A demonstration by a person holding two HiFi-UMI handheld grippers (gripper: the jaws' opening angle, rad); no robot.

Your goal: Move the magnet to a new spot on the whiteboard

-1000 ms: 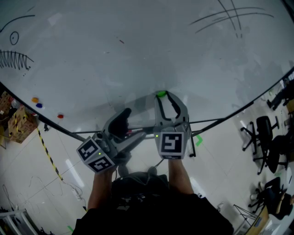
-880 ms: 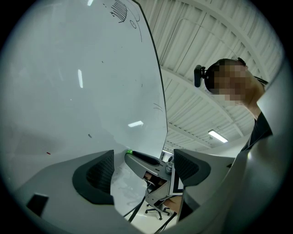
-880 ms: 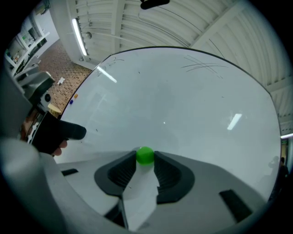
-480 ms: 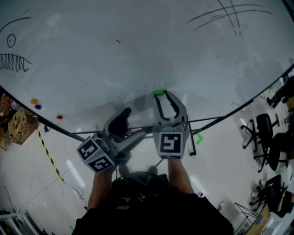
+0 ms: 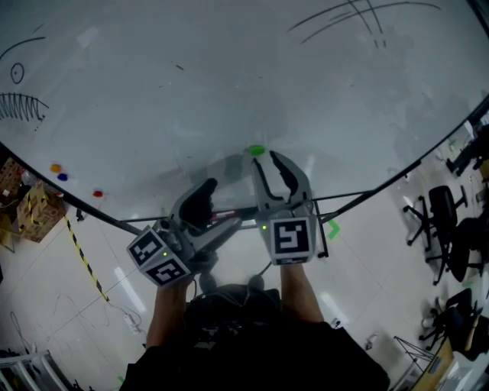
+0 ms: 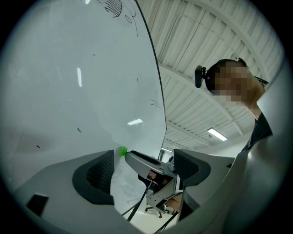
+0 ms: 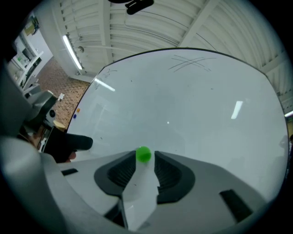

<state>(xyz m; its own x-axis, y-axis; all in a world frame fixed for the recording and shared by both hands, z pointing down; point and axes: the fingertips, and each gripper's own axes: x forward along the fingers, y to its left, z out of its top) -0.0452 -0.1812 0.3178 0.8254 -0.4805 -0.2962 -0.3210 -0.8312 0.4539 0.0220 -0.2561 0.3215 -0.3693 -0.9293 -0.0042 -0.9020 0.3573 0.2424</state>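
Right gripper (image 7: 145,162), grey with black ribbed pads: we read its jaws as drawn in on the small round green magnet (image 7: 143,154), which sits pinched at their very tips, not deeper between the pads. Contact on one side is too fine to confirm, so we treat the grip as light. The magnet lies straight ahead of this claw, along its own line of sight, and rests against the large glossy whiteboard (image 5: 191,92) near its lower edge. Being round, it has no long axis; we need no wrist alignment, only a direction of travel across the board.

Left gripper (image 6: 144,160) stands with its jaws wide apart and nothing between them. It sits just beside the right one, to its left and further back from the board, so the right gripper is the nearer and the working one.

Beyond the tips, bare board extends upward and to both sides. Three small coloured magnets (image 5: 64,176) lie well apart at the lower left edge; black marker strokes (image 5: 344,15) lie far up at the right.
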